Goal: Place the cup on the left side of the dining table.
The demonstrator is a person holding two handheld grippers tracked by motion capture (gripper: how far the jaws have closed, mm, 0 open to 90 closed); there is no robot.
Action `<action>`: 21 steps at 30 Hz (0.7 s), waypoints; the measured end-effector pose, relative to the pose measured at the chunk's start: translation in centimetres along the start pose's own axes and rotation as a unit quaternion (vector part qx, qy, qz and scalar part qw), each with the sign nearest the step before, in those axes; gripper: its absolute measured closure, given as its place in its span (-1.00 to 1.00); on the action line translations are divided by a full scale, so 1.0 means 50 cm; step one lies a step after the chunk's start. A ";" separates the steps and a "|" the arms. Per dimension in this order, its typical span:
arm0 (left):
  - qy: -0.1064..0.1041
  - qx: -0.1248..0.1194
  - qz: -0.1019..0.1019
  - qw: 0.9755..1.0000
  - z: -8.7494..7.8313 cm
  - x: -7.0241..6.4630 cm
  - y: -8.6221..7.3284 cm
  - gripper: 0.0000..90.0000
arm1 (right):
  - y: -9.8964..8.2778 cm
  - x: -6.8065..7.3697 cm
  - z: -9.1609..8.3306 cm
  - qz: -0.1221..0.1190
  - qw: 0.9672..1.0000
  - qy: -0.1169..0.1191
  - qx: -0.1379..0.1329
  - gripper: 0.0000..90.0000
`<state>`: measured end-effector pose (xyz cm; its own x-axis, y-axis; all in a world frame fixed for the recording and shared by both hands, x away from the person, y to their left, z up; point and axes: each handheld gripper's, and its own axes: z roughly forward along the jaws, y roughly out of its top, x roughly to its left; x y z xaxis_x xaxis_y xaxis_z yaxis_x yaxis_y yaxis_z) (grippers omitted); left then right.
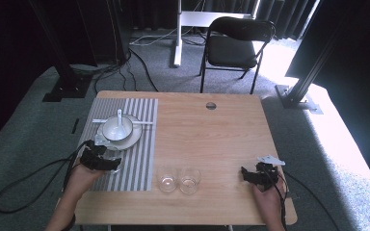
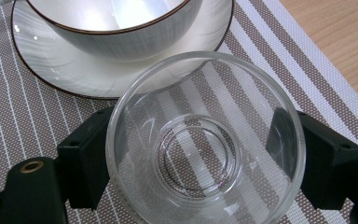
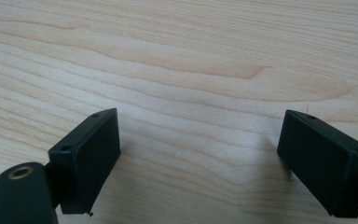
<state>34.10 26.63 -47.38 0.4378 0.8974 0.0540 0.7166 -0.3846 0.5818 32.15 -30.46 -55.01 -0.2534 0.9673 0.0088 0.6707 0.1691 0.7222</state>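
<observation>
While left claw (image 2: 196, 154) grips one glass (image 2: 205, 140), two glasses (image 1: 178, 180) apart, one bowl (image 1: 117, 128), one plate (image 1: 130, 139).

Each gripper is built in matte black. On the left gripper (image 2: 200, 158), blocky rectangular jaws are seen, with a brass-ringed hole set in the rounded arm below the left jaw. The same brass ring is carried by the right gripper (image 3: 200, 163), small screw holes being sunk in the jaw tops. A black cable (image 1: 24, 185) is trailed behind the left; a grey three-cornered plate (image 1: 271, 160) is mounted above the right one's jaws.

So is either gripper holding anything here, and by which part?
The left gripper holds a clear glass cup, jaws clamped on opposite sides of its wall just below the rim. The right gripper is open over bare table.
</observation>
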 end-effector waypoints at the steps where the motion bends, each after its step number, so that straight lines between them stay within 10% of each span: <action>1: 0.001 0.000 0.000 1.000 0.000 0.000 0.000 -0.59 | 0.000 0.000 0.000 0.000 1.000 0.000 0.000 -0.72; 21: -0.012 -0.008 -0.016 1.000 0.019 -0.010 -0.024 -0.93 | 0.000 0.000 0.000 0.000 1.000 0.000 0.000 -0.72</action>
<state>33.53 26.43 -48.89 0.4288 0.9033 0.0159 0.7215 -0.3530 0.5957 32.16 -30.46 -55.01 -0.2535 0.9673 0.0087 0.6705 0.1692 0.7223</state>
